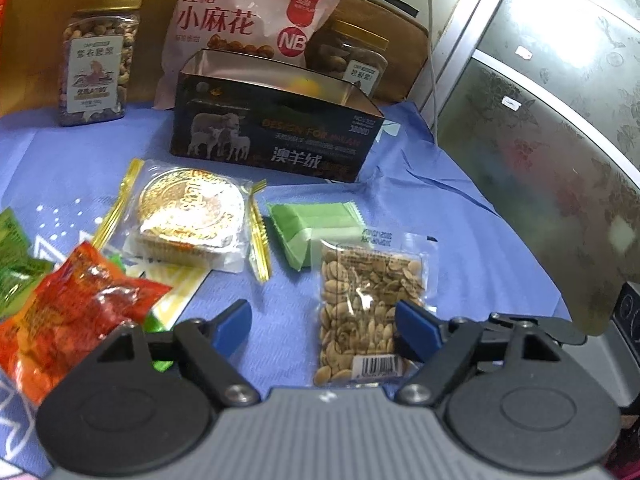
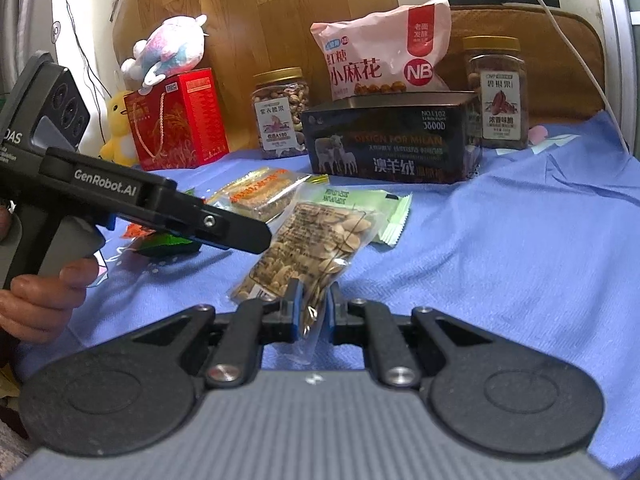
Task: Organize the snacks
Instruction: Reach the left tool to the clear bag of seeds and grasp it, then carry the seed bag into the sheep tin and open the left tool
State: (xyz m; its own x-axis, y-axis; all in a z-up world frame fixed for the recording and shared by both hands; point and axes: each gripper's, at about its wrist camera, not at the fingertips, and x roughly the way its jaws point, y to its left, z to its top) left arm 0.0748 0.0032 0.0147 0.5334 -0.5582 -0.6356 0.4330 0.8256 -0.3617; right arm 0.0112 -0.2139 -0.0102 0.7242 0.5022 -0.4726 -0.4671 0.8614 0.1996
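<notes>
Right gripper (image 2: 314,306) pinches the seed packet (image 2: 308,240) (near end); left gripper (image 1: 324,324) gapes empty.

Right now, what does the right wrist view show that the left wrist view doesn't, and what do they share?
Only the right wrist view: the red gift box with plush toys on and beside it, a hand gripping the left tool, and the right tongs shut on the clear nut packet.
Only the left wrist view: the round golden pastry seen from above, the red wrapper, and the left tongs open over the cloth.
Both: the nut packet, the black box, the pink bag, both jars and the green packet.
</notes>
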